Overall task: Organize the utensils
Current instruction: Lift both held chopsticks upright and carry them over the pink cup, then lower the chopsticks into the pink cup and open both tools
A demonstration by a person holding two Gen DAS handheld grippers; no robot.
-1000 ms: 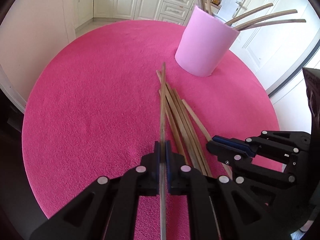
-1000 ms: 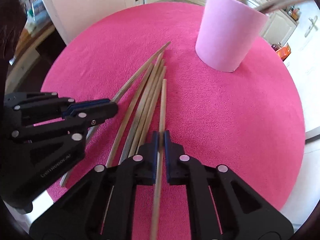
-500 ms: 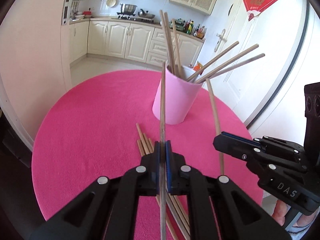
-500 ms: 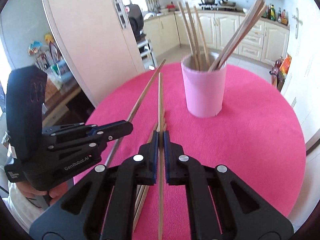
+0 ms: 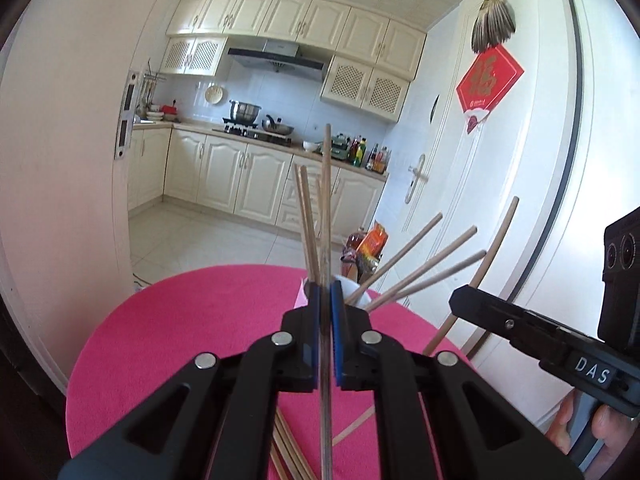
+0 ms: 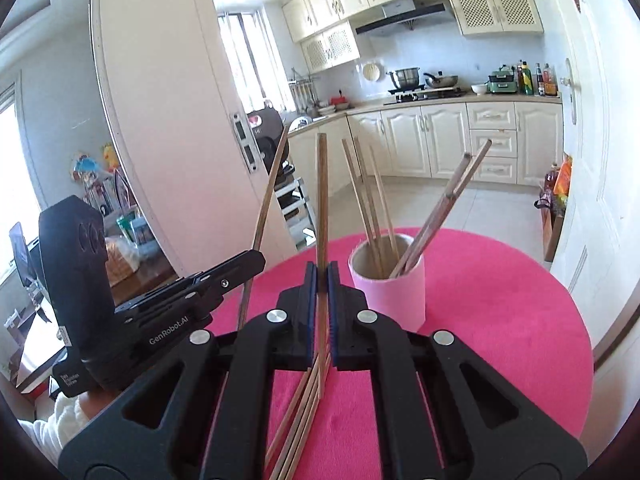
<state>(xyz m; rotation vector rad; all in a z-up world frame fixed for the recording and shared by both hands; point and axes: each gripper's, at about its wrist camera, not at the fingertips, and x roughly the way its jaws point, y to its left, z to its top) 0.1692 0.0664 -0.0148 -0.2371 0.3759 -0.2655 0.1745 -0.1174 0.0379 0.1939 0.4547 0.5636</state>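
I hold one light, stiff wooden chopstick in each pair of tongs, left tongs [image 5: 325, 296] and right tongs [image 6: 322, 276] both clamped near mid-length, raised above the pink worktop [image 6: 500, 300]. Smooth and thin, they may pivot, so I judge a mid-shaft grip steadiest for the pink cup [image 6: 394, 300] by the worktop's far edge, with loose chopsticks [image 6: 298, 420] lying at its near edge.

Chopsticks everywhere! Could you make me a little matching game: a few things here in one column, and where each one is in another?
Things:
1. left gripper
2. right gripper
3. pink cup
4. loose chopsticks

States:
a. stands on the pink table, chopsticks inside
b. lie flat on the table
c. shut on one chopstick, beside a hand-held black device
d. shut on one chopstick, cup just behind its fingers

Pairs: 1-d, 2-c, 3-a, 4-b
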